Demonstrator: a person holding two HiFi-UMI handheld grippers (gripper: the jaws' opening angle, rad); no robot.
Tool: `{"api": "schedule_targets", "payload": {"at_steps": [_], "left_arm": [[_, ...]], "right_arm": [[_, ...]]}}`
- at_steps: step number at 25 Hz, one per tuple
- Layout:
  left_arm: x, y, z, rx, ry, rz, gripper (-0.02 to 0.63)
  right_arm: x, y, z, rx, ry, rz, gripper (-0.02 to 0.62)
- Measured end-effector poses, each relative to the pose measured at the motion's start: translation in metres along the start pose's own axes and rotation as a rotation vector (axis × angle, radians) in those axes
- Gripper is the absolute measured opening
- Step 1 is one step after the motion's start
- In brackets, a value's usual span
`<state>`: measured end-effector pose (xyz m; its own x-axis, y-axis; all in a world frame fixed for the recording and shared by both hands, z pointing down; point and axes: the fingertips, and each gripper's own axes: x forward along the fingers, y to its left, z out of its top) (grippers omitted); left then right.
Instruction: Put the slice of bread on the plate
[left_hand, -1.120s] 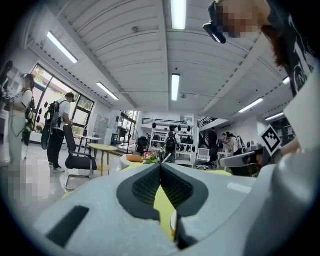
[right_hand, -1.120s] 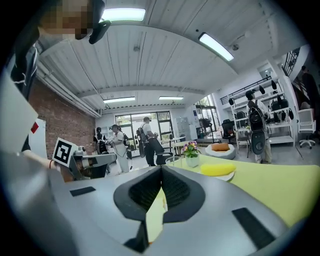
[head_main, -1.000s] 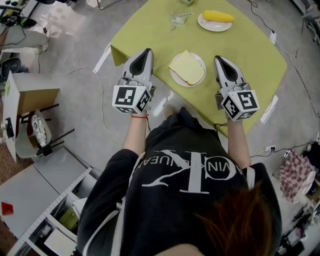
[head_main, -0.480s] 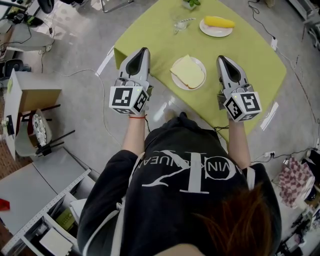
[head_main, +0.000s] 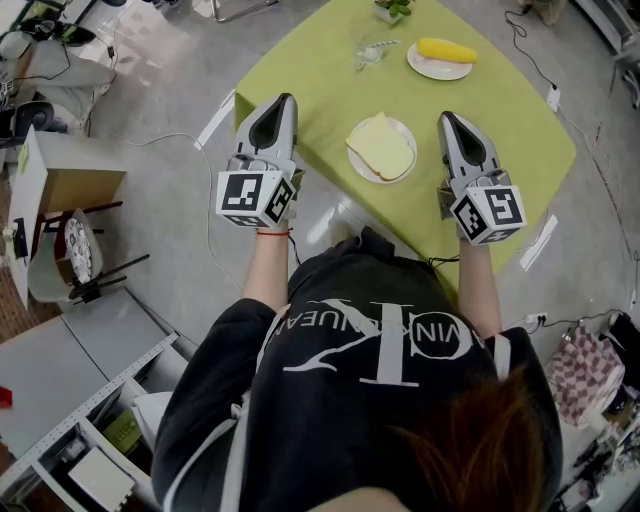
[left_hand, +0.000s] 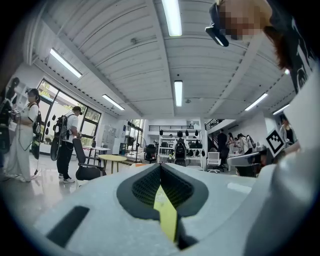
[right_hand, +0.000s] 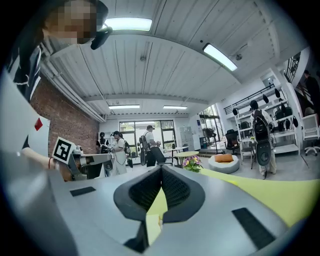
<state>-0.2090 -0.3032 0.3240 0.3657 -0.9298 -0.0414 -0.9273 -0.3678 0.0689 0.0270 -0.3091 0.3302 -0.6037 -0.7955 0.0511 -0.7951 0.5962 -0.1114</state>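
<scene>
- Showing the slice of bread (head_main: 381, 145) lying flat on the white plate (head_main: 359, 168), covering most of it.
- Placing that plate on the green worktop (head_main: 505, 115), near its front edge, between the two grippers.
- Holding the left gripper (head_main: 287, 99) level at the worktop's left edge, apart from the plate, fingers pressed together on nothing.
- Holding the right gripper (head_main: 446, 117) level just right of the plate, fingers likewise closed and empty.
- Setting a second plate (head_main: 424, 65), bearing a yellow food item (head_main: 447, 49), and a clear glass (head_main: 368, 53) farther back.
</scene>
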Motion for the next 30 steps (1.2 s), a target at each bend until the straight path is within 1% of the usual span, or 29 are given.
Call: {"api": "schedule_targets", "payload": {"at_steps": [8, 15, 30], "left_arm": [[-0.008, 0.01, 0.005, 0.004, -0.003, 0.019, 0.008], [-0.007, 0.012, 0.007, 0.01, -0.006, 0.02, 0.008], [-0.002, 0.013, -0.001, 0.012, 0.002, 0.026, 0.008]], "right_arm": [[0.006, 0.008, 0.005, -0.013, -0.005, 0.016, 0.002], [0.01, 0.01, 0.006, -0.017, -0.005, 0.029, 0.002], [0.013, 0.003, -0.009, -0.004, 0.022, 0.032, 0.002]]}}
